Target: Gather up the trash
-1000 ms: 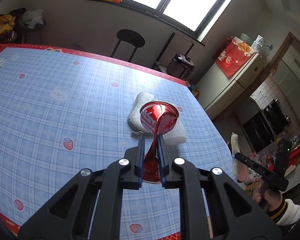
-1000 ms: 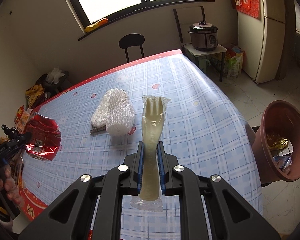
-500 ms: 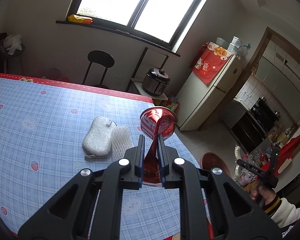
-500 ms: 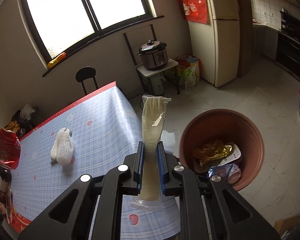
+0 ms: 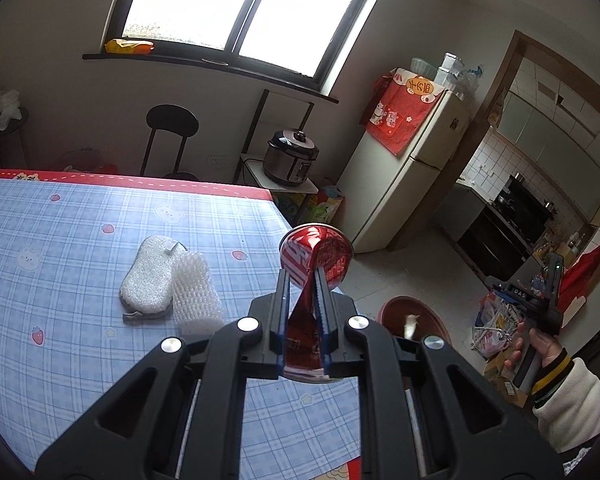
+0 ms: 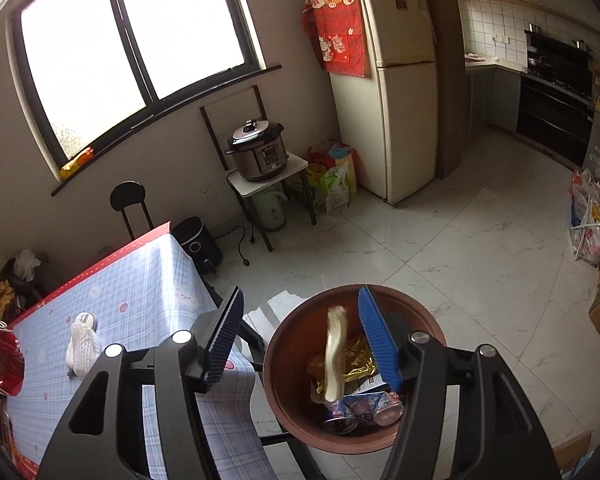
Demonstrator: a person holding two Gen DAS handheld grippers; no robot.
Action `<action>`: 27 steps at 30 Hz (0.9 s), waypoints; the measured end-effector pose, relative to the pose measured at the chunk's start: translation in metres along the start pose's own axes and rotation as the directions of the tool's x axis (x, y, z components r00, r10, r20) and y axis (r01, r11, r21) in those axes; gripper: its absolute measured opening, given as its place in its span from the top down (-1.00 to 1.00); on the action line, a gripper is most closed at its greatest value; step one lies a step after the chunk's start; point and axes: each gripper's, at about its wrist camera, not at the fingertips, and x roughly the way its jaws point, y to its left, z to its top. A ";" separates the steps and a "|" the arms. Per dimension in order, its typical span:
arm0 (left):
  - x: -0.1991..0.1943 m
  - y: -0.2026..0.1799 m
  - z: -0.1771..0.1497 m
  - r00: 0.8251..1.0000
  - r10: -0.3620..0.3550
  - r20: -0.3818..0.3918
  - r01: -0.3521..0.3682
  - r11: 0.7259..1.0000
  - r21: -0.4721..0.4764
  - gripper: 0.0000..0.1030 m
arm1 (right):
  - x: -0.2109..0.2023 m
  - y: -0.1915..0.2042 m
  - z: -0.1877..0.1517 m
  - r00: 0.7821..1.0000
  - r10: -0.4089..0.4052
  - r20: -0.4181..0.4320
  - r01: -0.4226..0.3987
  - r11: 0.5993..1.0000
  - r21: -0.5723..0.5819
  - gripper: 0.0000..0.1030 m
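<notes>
In the right wrist view the right gripper sits in the lower middle of the frame with its jaws spread wide; they have just been opening, and nothing is pressed between the blue pads. In the gap between them the pale plastic fork in its clear wrapper hangs free, blurred, above the mouth of the round reddish-brown plastic trash bin. The bin stands on the white marble-pattern floor just beside the near corner of the table with the blue checked, red-edged cloth, and already holds a gold foil wrapper and a flattened can. Beyond the bin, toward the upper right of the frame, the floor lies open up to the cream refrigerator.

In the left wrist view the left gripper, at lower centre, is nearly closed, its jaws pinching a crushed red aluminium drink can by a flattened fold, the can's round end standing above the fingertips. The can sits over the table's right-hand edge as seen here, where the cloth gives way to floor. Left of the gripper a white mesh foam sleeve lies touching a grey scrubbing sponge, both well inside the table's edges. At the lower right the bin shows past the gripper body, the fork over it, and farther right a hand in a white sleeve grips the other gripper's handle.
</notes>
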 end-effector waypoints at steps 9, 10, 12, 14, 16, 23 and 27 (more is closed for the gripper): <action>0.031 -0.062 0.008 0.994 -0.094 -0.046 0.099 0.989 0.109 0.70 | -0.050 -0.018 -0.028 0.998 -0.060 0.030 0.060 0.998 -0.013 -0.90; 0.037 -0.071 0.009 0.992 -0.110 -0.057 0.116 0.986 0.122 0.70 | -0.054 -0.021 -0.032 0.997 -0.066 0.025 0.067 0.998 -0.011 -0.90; 0.051 -0.094 0.009 0.986 -0.143 -0.081 0.154 0.977 0.151 0.70 | -0.060 -0.028 -0.040 0.996 -0.083 0.010 0.083 0.997 -0.004 -0.90; 0.067 -0.117 0.007 0.978 -0.179 -0.112 0.197 0.964 0.180 0.70 | -0.065 -0.037 -0.048 0.995 -0.100 -0.009 0.100 0.995 0.006 -0.90; 0.085 -0.142 0.004 0.967 -0.210 -0.144 0.238 0.949 0.209 0.70 | -0.071 -0.046 -0.056 0.994 -0.111 -0.021 0.111 0.994 0.019 -0.90; 0.156 -0.236 -0.009 0.923 -0.299 -0.240 0.360 0.893 0.270 0.91 | -0.085 -0.082 -0.075 0.986 -0.157 -0.051 0.160 0.986 0.057 -0.90; 0.206 -0.293 0.000 0.921 -0.307 -0.239 0.371 0.879 0.299 0.91 | -0.087 -0.094 -0.083 0.983 -0.170 -0.073 0.174 0.983 0.058 -0.90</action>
